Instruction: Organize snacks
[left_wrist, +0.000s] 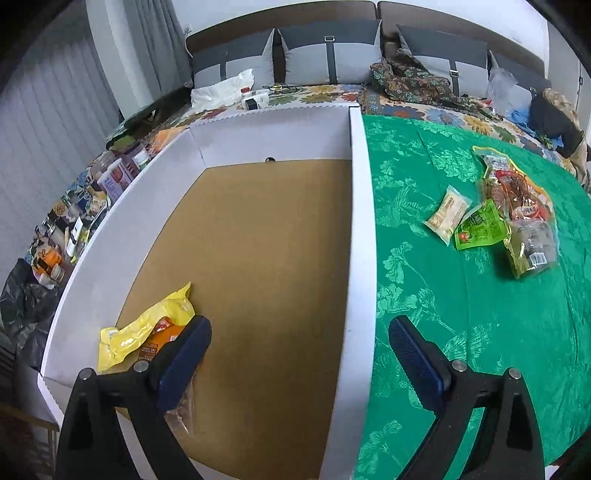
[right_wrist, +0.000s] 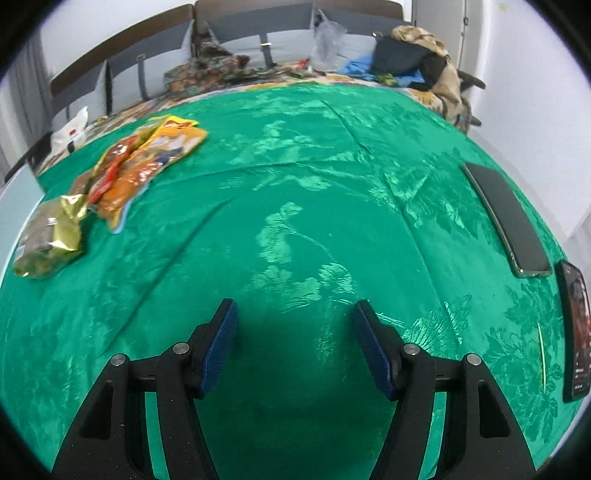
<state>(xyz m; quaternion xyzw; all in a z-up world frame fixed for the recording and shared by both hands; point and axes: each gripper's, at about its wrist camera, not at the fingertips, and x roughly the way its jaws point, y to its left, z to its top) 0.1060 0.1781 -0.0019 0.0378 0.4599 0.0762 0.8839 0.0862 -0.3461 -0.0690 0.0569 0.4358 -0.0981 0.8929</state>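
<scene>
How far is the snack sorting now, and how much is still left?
Done: one yellow snack bag lies inside the white box. In hand: nothing; the left tool and right tool are both open and empty. Left: the pile of packets still on the green cloth.

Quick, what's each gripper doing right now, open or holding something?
Left gripper: open, holding nothing, over the white box.
Right gripper: open, empty, above the green cloth.

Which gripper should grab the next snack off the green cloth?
Right. The right gripper is open and empty above the cloth, snack pile ahead-left. The left gripper straddles the box wall.
</scene>
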